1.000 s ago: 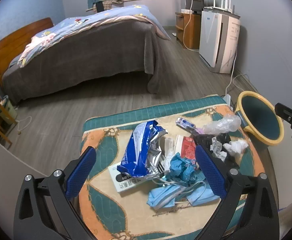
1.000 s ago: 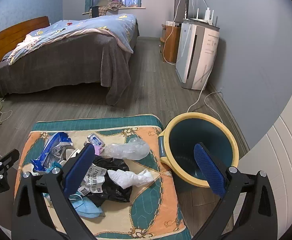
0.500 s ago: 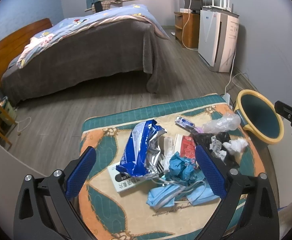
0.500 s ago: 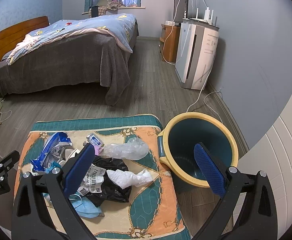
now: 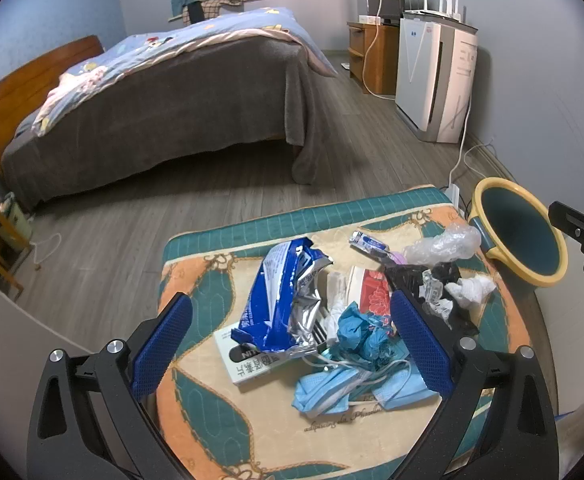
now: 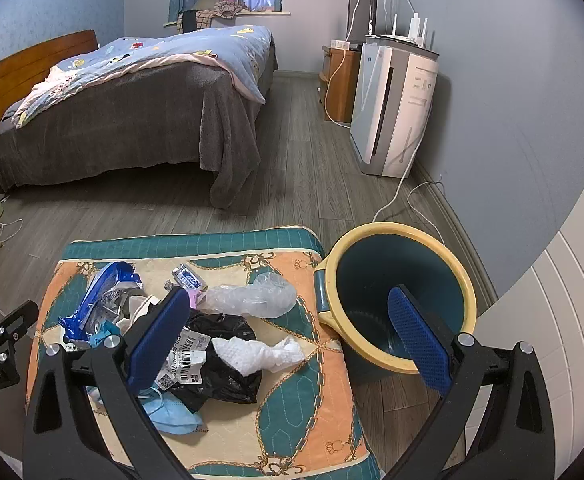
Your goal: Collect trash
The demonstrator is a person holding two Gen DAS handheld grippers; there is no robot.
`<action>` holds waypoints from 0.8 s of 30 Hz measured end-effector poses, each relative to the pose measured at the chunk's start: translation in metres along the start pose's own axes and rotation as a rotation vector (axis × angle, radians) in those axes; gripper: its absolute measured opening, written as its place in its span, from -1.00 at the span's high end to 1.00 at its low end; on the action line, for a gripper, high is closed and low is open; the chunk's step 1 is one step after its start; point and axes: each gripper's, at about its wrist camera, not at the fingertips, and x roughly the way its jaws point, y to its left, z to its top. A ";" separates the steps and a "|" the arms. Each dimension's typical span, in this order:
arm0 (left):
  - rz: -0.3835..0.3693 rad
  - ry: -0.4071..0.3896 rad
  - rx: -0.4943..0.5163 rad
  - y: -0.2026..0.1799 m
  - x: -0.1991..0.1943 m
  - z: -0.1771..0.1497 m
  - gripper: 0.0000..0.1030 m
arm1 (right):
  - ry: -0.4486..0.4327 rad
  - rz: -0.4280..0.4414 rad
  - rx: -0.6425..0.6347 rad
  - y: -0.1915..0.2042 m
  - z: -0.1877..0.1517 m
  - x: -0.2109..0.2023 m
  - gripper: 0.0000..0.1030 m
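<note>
Trash lies piled on a patterned cushion (image 5: 220,412): a blue foil snack bag (image 5: 280,300), blue face masks (image 5: 344,388), a crumpled blue wad (image 5: 360,332), a black bag (image 6: 220,364), a white tissue (image 6: 256,354), a clear plastic bag (image 6: 252,300) and a small wrapper (image 6: 188,278). A teal bin with a yellow rim (image 6: 396,296) stands on the floor right of the cushion. My left gripper (image 5: 292,344) is open above the pile, holding nothing. My right gripper (image 6: 288,334) is open and empty, above the cushion's right edge and the bin.
A bed with a grey blanket (image 6: 132,120) fills the back left. A white air purifier (image 6: 396,108) and a wooden cabinet (image 6: 340,80) stand along the right wall, with cables (image 6: 408,196) on the floor. A white tiled wall (image 6: 564,320) is close on the right.
Both views have shifted very slightly; the trash and the bin have not moved and both grippers stay open.
</note>
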 end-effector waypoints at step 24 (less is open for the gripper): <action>0.000 0.003 0.002 -0.001 0.000 0.000 -0.90 | 0.001 0.002 0.001 -0.001 0.000 0.000 -0.89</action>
